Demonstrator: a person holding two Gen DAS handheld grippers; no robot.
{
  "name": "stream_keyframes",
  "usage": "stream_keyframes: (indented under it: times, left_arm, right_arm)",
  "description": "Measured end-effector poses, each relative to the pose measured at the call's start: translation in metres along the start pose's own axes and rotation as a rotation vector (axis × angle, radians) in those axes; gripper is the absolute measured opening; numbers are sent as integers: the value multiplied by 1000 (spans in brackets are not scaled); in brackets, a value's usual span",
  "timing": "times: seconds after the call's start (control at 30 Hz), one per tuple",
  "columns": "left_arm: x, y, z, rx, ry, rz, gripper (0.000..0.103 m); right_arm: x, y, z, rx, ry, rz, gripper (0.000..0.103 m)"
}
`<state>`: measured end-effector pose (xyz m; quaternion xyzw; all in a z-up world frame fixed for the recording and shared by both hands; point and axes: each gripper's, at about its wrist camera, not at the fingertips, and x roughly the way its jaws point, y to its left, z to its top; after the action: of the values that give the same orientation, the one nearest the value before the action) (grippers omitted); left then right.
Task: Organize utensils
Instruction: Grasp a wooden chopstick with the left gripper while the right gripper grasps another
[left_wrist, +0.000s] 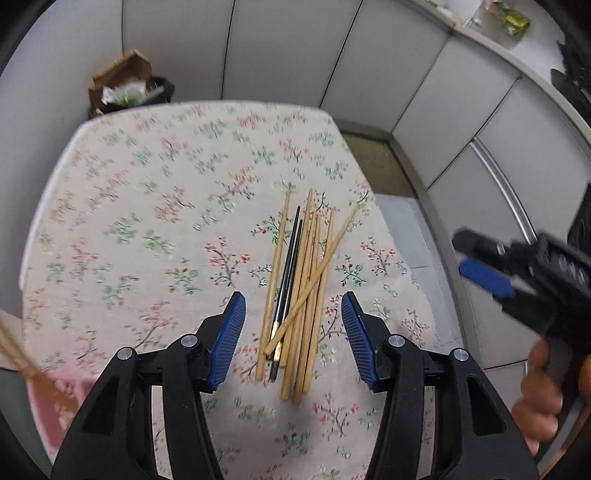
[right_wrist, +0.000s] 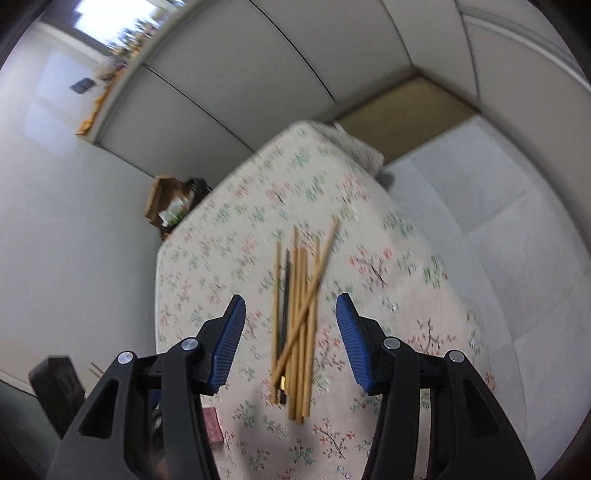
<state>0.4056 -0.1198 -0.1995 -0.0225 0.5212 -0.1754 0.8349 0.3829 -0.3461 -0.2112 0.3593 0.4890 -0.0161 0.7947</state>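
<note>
Left wrist view: left tool (left_wrist: 293, 308) released, blue pads wide apart, nothing between them.
Right wrist view: right tool (right_wrist: 291, 308) released, pads wide apart, nothing held.
Chopsticks (left_wrist: 295, 302): a loose bundle lying flat on the counter (left_wrist: 147, 221), beyond and between the left tool's tips in its view; likewise in the right view (right_wrist: 295, 325).
Makeup: mostly pale wooden sticks roughly parallel, with a dark pair (left_wrist: 290, 266) among them.
Stray stick: one wooden stick (left_wrist: 314, 277) lies diagonally across the others.
Counter: covered by a floral cloth.
Right tool, seen from left: at the frame's right edge (left_wrist: 480, 266), off the counter's side, gripped by a hand (left_wrist: 543, 398).
Background: a cardboard box (left_wrist: 122, 79) with rubbish beyond the counter's far left corner.
</note>
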Motion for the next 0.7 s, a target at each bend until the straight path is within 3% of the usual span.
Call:
stream_keyframes:
  times: [0.13, 0.2, 0.33, 0.57, 0.7]
  left_arm:
    - [47, 7, 17, -11, 62, 28, 51]
    - [70, 11, 25, -26, 93, 42, 44]
    - [93, 14, 33, -45, 119, 37, 31]
    - [118, 11, 44, 3, 137, 32, 30]
    - [139, 13, 46, 22, 198, 46, 10]
  right_arm:
    - [21, -7, 2, 37, 39, -29, 48]
    - [28, -7, 3, 44, 53, -20, 44]
    - [43, -6, 10, 36, 72, -45, 36]
    - [50, -5, 20, 26, 66, -67, 35]
    - [64, -12, 23, 27, 75, -98, 35]
